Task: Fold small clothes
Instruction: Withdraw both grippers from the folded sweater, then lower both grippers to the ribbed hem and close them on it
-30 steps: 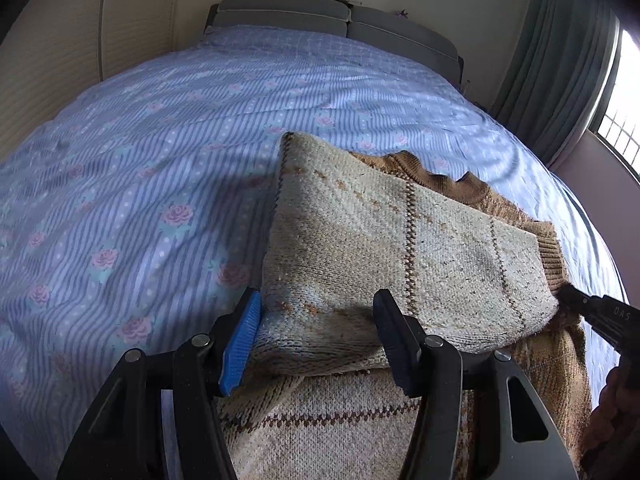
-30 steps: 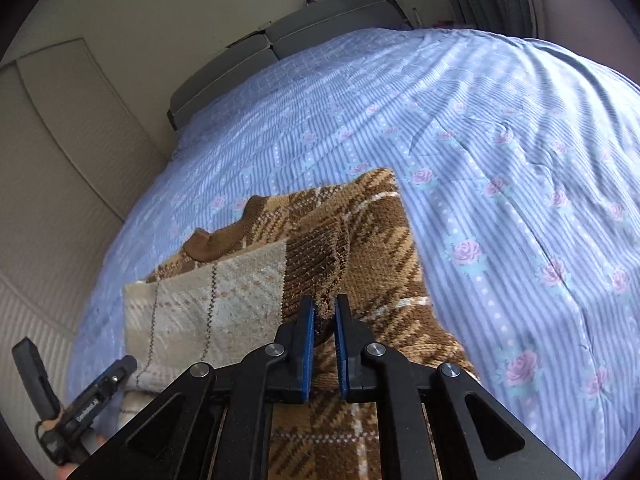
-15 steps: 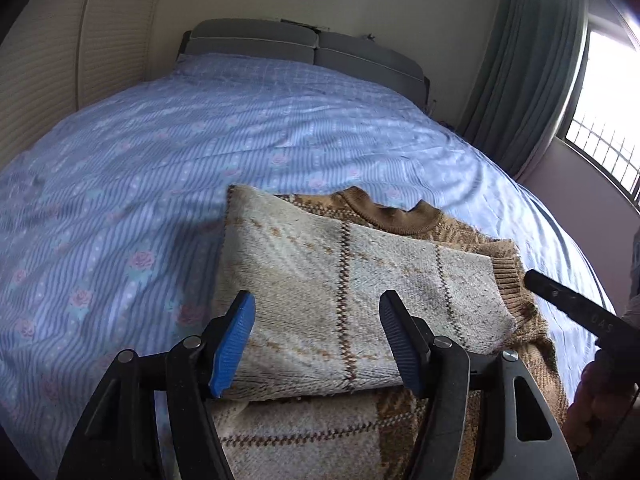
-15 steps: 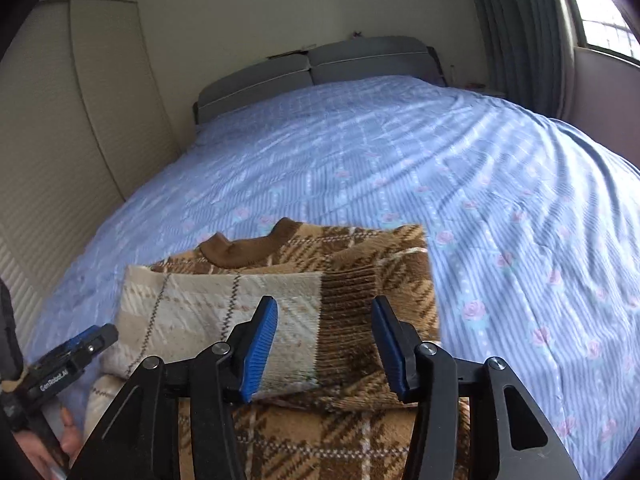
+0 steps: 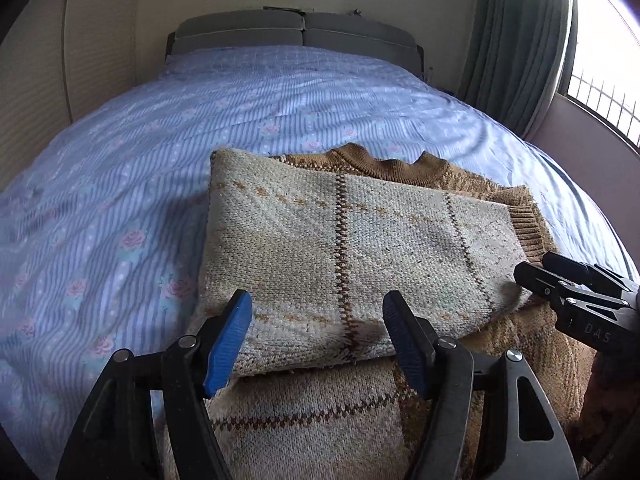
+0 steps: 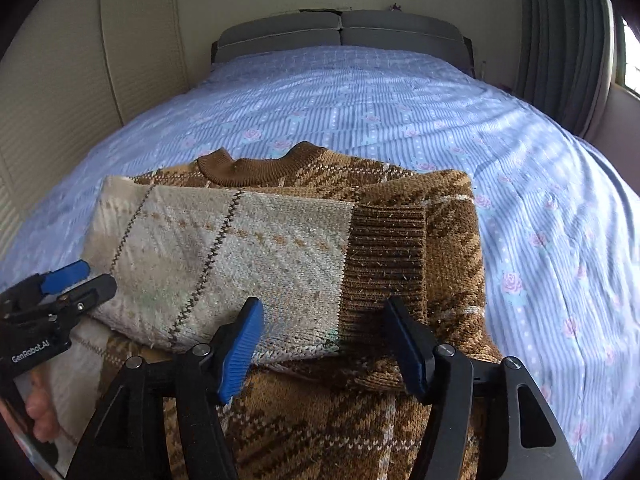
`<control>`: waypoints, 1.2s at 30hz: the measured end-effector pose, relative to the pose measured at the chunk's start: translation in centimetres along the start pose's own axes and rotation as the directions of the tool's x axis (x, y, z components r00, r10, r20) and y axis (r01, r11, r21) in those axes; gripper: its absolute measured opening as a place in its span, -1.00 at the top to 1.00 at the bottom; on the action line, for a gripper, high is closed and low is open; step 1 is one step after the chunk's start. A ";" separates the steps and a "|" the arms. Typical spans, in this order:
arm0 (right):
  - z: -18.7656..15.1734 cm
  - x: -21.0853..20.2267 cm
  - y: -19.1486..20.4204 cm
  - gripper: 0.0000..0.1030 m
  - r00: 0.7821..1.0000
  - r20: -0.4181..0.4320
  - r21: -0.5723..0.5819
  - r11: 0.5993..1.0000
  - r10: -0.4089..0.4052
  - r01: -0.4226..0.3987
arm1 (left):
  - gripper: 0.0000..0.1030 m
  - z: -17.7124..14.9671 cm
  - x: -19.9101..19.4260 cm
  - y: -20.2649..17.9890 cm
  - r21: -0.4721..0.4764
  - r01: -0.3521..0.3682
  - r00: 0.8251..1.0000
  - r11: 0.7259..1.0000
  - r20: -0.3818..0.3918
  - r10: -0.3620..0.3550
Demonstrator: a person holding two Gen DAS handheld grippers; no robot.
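A knitted sweater (image 5: 344, 248) lies on the bed (image 5: 120, 184), near the foot end, its brown collar (image 6: 256, 168) pointing toward the grey headboard (image 6: 340, 32). With the sweater as the landmark: the left tool (image 5: 316, 344) hovers over its near left part, blue pads spread, no cloth between them, nothing pinched. A cream sleeve (image 6: 224, 264) is folded across the sweater's chest from the left edge, and its ribbed brown cuff (image 6: 384, 256) ends right of the middle. The right tool (image 6: 324, 344) hovers at the sweater's near edge, in front of the cuff; its jaws are opening and stand spread, with only the knit surface showing behind the gap and no cloth gripped. In the right wrist view a person's fingers (image 6: 40, 420) show beneath the left tool, at the sweater's near left corner. Right of the sweater the blue striped sheet with pink roses lies bare. A curtain (image 5: 516, 40) hangs well beyond the sweater's right side.
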State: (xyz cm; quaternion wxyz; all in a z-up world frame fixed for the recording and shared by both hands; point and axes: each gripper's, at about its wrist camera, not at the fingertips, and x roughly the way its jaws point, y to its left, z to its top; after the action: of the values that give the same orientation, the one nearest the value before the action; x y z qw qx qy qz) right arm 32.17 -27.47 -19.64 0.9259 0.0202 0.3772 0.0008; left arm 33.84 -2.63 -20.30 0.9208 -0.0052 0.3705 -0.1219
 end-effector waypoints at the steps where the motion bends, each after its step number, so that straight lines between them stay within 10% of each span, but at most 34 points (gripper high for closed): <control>1: 0.1 -0.9 0.0 -0.22 1.000 0.016 0.009 1.000 0.011 -0.011 | -0.34 0.0 -0.9 -0.1 0.006 -0.004 1.000 1.000 0.010 0.004; 7: -1.1 -8.6 -0.3 -0.22 0.994 0.111 0.055 0.998 -0.007 0.001 | -0.38 -2.5 -7.9 -0.3 0.042 -0.039 0.999 0.998 0.034 0.038; 17: -12.4 -20.3 -1.3 -0.28 0.984 0.104 0.159 0.979 -0.147 0.130 | -0.34 -11.8 -18.2 -0.7 -0.008 -0.172 0.982 0.985 0.084 0.172; 36: -20.0 -19.7 -4.6 -0.28 0.977 -0.086 0.349 0.913 -0.194 0.212 | -0.09 -19.0 -16.8 2.0 -0.128 -0.203 0.979 0.971 -0.036 0.200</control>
State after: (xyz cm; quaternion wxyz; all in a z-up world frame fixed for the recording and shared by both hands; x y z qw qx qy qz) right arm 3.99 -31.67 -20.33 0.8922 0.1484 0.3941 -0.1633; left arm 9.65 4.66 -22.84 0.9218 -0.0266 0.3868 -0.0032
